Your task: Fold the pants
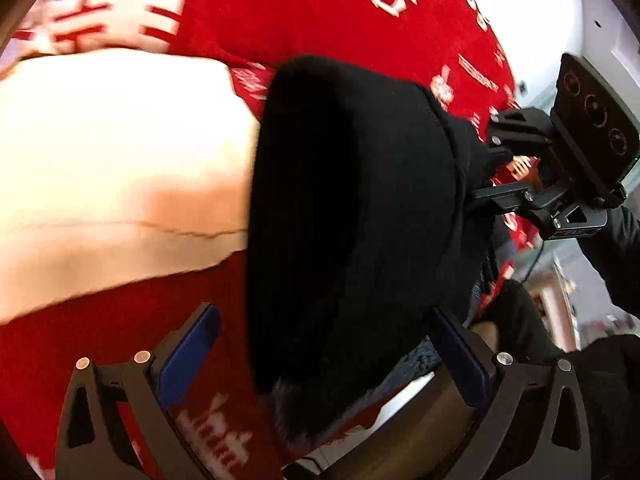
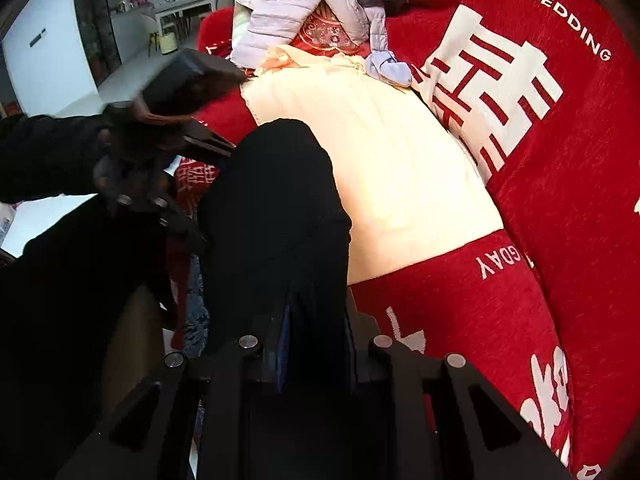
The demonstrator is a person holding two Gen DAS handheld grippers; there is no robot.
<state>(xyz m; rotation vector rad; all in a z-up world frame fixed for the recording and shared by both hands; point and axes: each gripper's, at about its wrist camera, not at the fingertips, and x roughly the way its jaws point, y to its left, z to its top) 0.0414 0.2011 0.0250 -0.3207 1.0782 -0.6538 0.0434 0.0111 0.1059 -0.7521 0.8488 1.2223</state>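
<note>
The black pants (image 1: 352, 216) hang as a doubled fold over the front edge of a red sofa. In the left wrist view my left gripper (image 1: 324, 364) is open, its blue pads (image 1: 188, 356) on either side of the fold's lower end, not pressing it. My right gripper (image 1: 476, 184) is seen from there at the fold's right edge, shut on the cloth. In the right wrist view the pants (image 2: 280, 216) run forward from between my right gripper's (image 2: 312, 356) closed fingers. The left gripper (image 2: 200, 196) shows blurred at the left.
The sofa has a red cover with white lettering (image 2: 540, 240) and a cream blanket (image 2: 384, 152) on its seat. A lilac padded jacket (image 2: 288, 4) and grey clothes lie at the back. A wooden floor edge and white furniture show at the left.
</note>
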